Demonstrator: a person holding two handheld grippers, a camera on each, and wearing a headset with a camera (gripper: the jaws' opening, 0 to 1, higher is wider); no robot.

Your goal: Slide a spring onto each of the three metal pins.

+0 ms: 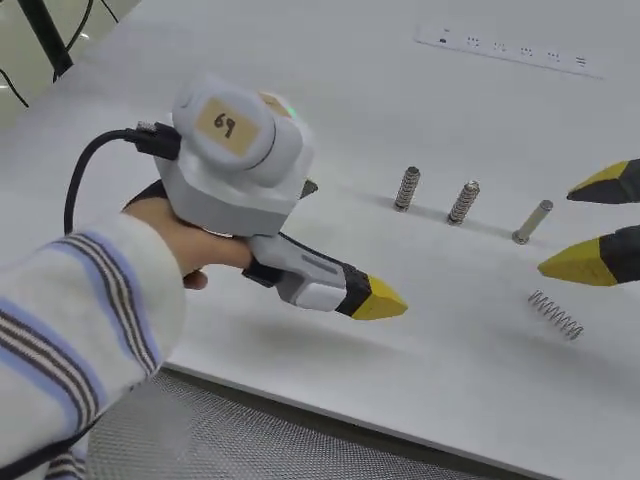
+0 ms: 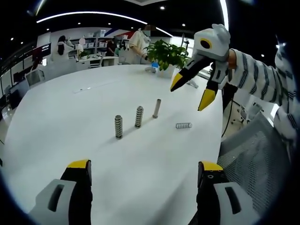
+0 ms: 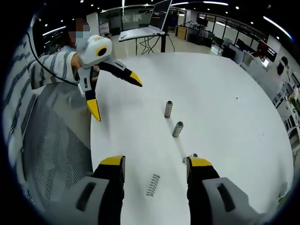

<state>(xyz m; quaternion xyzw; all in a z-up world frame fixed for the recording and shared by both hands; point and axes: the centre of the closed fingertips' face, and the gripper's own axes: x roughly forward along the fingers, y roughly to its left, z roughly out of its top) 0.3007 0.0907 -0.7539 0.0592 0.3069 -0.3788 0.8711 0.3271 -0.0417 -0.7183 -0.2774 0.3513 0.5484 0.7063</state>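
A loose spring point(image 1: 555, 314) lies flat on the white table point(image 1: 300, 330), near the front edge and a little in front of the row of three upright pins. The bare pin point(image 1: 532, 222) is the nearest of the row to it and carries nothing. The middle pin point(image 1: 463, 202) beside it wears a spring over its shaft, and so does the end pin point(image 1: 406, 188) on the far side of that. The three stand in a straight, evenly spaced line, apart from one another. The right gripper point(image 3: 155, 162) hangs over this end of the row with its yellow-tipped jaws spread wide and holding nothing. In the right gripper view the loose spring lies on the table between the two jaws, and the bare pin peeks out just beside one jaw tip. The left gripper point(image 2: 145, 167) is held well off to the other side, above the table and clear of the pins, with its jaws likewise released and empty. A hand point(image 1: 190, 250) in a striped sleeve point(image 1: 80, 320) grips it, and a black cable point(image 1: 85, 170) runs from its back. A white power strip point(image 1: 510, 50) lies far across the table, and a grey mesh surface point(image 1: 200, 430) shows below the table's near edge.
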